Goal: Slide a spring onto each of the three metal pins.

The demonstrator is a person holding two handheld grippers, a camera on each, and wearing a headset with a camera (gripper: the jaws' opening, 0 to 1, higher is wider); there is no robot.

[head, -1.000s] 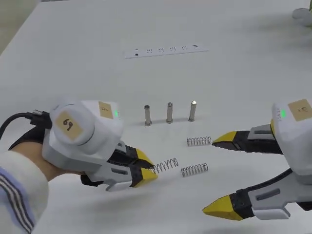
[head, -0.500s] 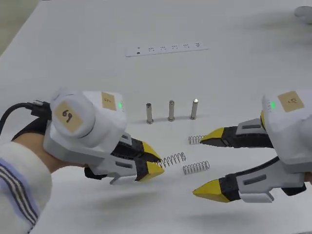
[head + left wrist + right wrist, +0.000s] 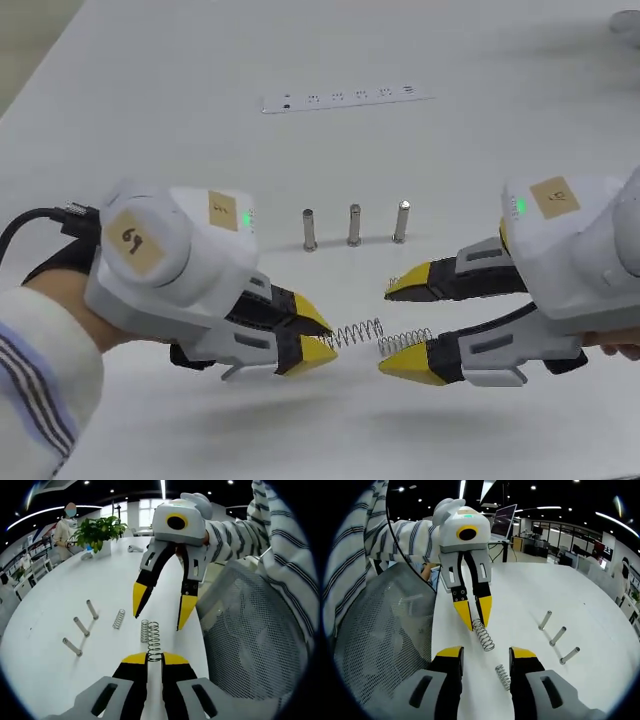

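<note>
Three short metal pins (image 3: pixel 354 225) stand upright in a row on the white table (image 3: pixel 200 150); they also appear as pins (image 3: pixel 81 626) and pins (image 3: pixel 557 636). My left gripper (image 3: pixel 318 338) (image 3: pixel 154 657) is shut on one end of a spring (image 3: pixel 352 332) (image 3: pixel 154 639) (image 3: pixel 483 634), which sticks out toward the right gripper. My right gripper (image 3: pixel 401 322) (image 3: pixel 486 653) is open, its jaws straddling a second spring (image 3: pixel 403 343) (image 3: pixel 503 676) lying on the table. A third spring (image 3: pixel 119 618) lies closer to the pins.
A white power strip (image 3: pixel 347 98) lies farther back on the table. A mesh chair (image 3: pixel 240 645) stands at the table's near edge. A potted plant (image 3: pixel 102 530) sits at the far end. Bare tabletop surrounds the pins.
The right gripper has moved left, toward the left gripper, and now straddles the loose spring. The left gripper has edged right, still holding its spring.
</note>
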